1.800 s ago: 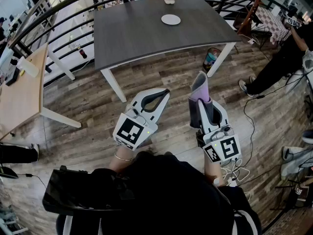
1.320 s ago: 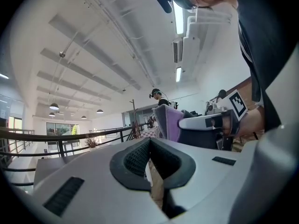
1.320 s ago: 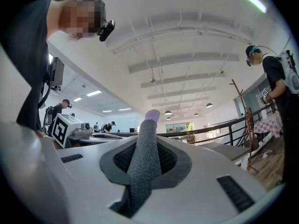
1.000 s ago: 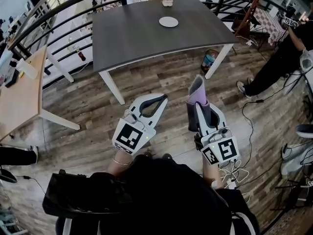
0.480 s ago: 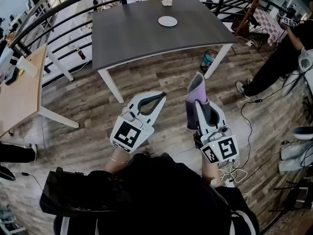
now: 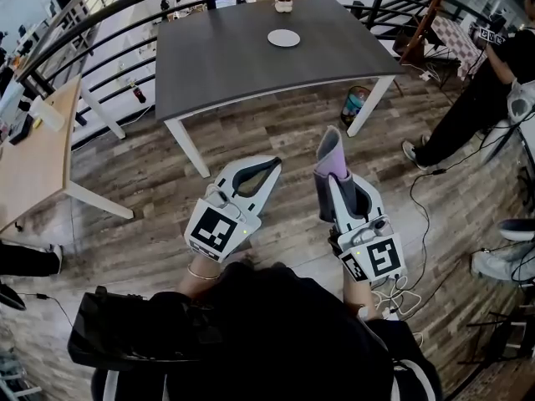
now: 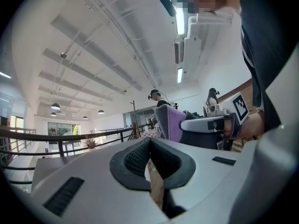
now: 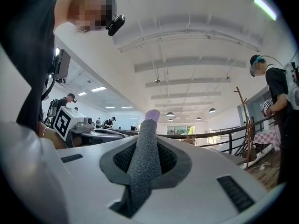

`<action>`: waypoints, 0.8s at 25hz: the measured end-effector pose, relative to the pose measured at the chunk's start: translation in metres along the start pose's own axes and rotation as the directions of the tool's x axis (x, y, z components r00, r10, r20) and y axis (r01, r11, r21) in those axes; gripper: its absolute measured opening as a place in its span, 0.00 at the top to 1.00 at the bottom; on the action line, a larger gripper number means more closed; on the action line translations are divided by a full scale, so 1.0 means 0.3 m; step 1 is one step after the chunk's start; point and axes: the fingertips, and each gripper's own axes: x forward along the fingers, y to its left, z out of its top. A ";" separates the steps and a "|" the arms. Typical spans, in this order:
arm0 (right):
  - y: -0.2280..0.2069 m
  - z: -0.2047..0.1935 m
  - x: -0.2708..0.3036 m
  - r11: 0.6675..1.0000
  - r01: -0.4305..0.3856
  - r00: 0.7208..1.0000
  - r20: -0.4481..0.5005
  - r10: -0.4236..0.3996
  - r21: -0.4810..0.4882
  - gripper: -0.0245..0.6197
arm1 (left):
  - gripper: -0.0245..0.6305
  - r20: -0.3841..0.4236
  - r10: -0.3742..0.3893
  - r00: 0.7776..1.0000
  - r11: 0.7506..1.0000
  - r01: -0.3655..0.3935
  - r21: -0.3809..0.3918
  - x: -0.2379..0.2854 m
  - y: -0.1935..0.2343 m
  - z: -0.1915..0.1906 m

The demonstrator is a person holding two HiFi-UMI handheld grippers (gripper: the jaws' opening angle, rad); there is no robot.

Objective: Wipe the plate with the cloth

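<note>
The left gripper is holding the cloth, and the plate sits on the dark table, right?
No: the right gripper holds the cloth, as the right gripper view shows; the left gripper is shut, empty. The plate does sit on the dark table.

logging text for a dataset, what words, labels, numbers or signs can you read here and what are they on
No readable words or numbers in any view.
Left gripper, marker cube: black-and-white square pattern, no letters.
Right gripper, marker cube: same kind of pattern, no letters.
Colourful container on the floor by the table leg: print too small to read.
Cloth and plate: no print visible.
</note>
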 end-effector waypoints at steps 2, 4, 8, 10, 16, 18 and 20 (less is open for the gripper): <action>-0.004 0.008 -0.005 1.000 -0.004 1.000 0.004 0.004 0.000 0.90 | 0.96 -0.001 0.001 1.000 1.000 -0.001 0.012 0.006 -0.005 0.006; -0.013 0.011 -0.010 1.000 -0.007 1.000 0.006 0.007 0.003 0.90 | 0.96 0.001 -0.003 1.000 0.999 0.003 0.032 0.016 -0.013 0.008; -0.033 0.007 -0.027 1.000 -0.017 1.000 0.011 0.017 0.018 0.90 | 0.96 -0.004 -0.016 1.000 0.995 0.016 0.096 0.035 -0.043 0.003; -0.040 0.001 -0.032 0.999 -0.028 1.000 0.013 0.027 0.028 0.90 | 0.96 -0.008 -0.017 1.000 0.993 0.017 0.113 0.043 -0.058 -0.002; -0.056 -0.005 -0.046 0.998 -0.052 0.999 0.013 0.052 0.029 0.90 | 0.96 -0.010 0.001 1.000 0.994 0.000 0.111 0.057 -0.084 -0.006; -0.063 -0.007 -0.052 0.998 -0.055 0.998 0.013 0.054 0.031 0.90 | 0.96 -0.017 0.008 1.000 0.995 -0.006 0.099 0.061 -0.094 -0.006; -0.069 -0.008 -0.059 0.998 -0.055 0.998 0.015 0.054 0.037 0.90 | 0.96 -0.016 0.007 1.000 0.996 -0.006 0.086 0.068 -0.102 -0.004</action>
